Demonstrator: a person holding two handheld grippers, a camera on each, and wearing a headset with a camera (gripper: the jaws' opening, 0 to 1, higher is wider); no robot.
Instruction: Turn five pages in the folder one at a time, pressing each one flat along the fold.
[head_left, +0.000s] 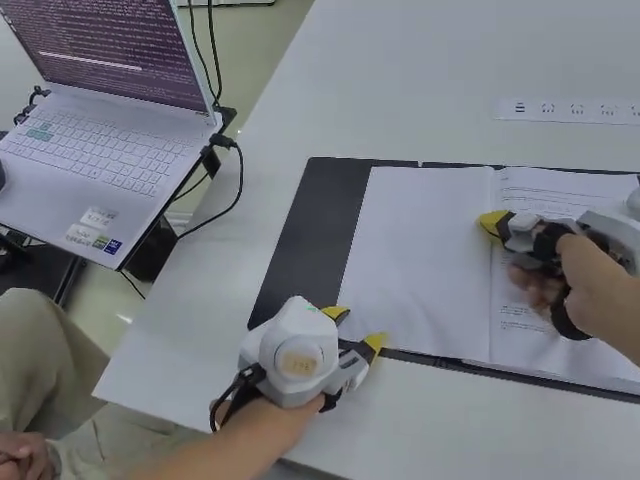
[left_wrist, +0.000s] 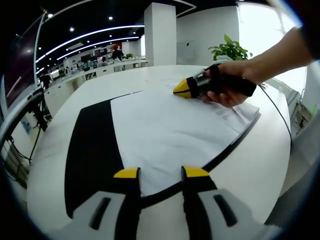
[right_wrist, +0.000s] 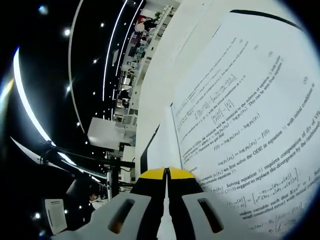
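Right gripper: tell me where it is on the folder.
In the head view, the right gripper sits right of centre on the open folder, its shut tips at the fold between the blank page and the printed page.

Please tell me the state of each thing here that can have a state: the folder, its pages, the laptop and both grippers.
Folder: open, lying flat on the table.
Left page: blank side up, lying flat.
Right page: printed side up.
Laptop: lid open, screen lit.
Left gripper: open, at the folder's near edge.
Right gripper: shut, tips at the fold.
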